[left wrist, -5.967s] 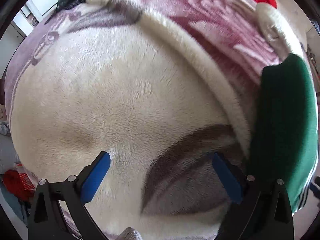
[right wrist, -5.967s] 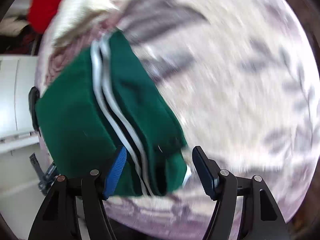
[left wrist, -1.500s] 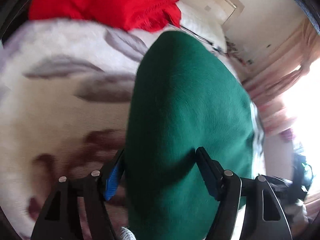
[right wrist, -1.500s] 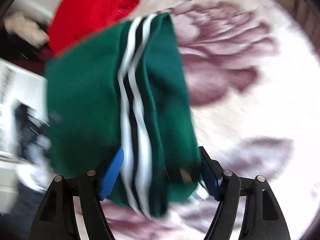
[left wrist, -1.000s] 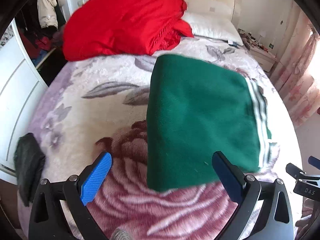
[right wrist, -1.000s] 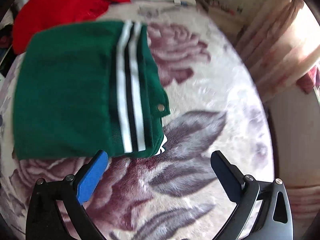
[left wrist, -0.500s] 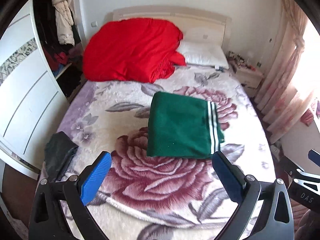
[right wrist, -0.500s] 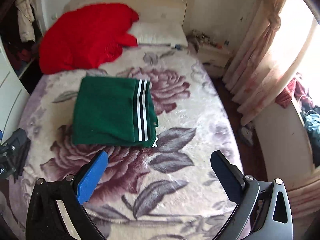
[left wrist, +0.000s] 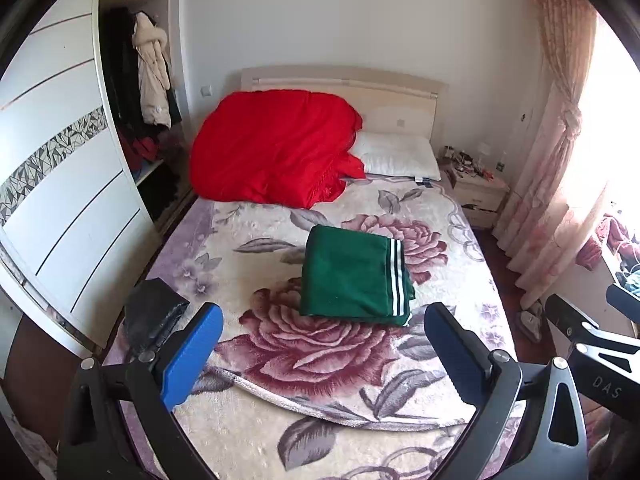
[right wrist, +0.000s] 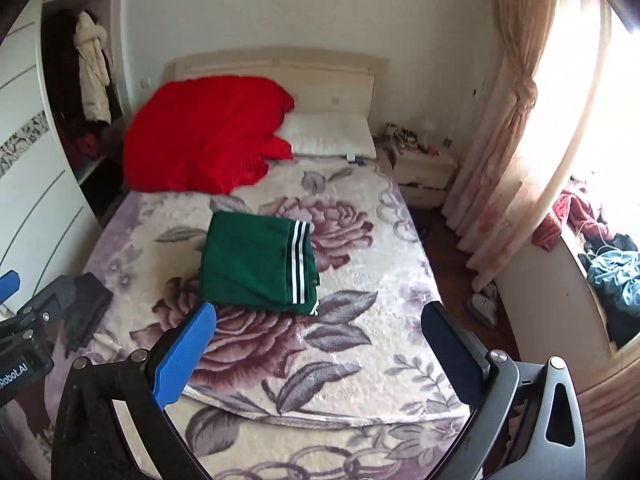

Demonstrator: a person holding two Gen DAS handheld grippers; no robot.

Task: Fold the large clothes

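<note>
The folded green garment (left wrist: pixel 354 276) lies on the bed (left wrist: pixel 320 360) at twelve o'clock, well beyond both empty, spread tongs, left tongs (left wrist: pixel 320 354) and right tongs (right wrist: pixel 318 354), roughly equally near

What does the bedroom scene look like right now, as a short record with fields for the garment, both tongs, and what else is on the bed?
garment: green garment with white stripes, folded into a flat rectangle, lying mid-bed on the floral blanket
left tongs: open, holding nothing, well back from the garment
right tongs: open, holding nothing, well back from the garment
head of bed: red quilt heaped beside a white pillow
left bed edge: dark garment
task state: fold looks complete
</note>
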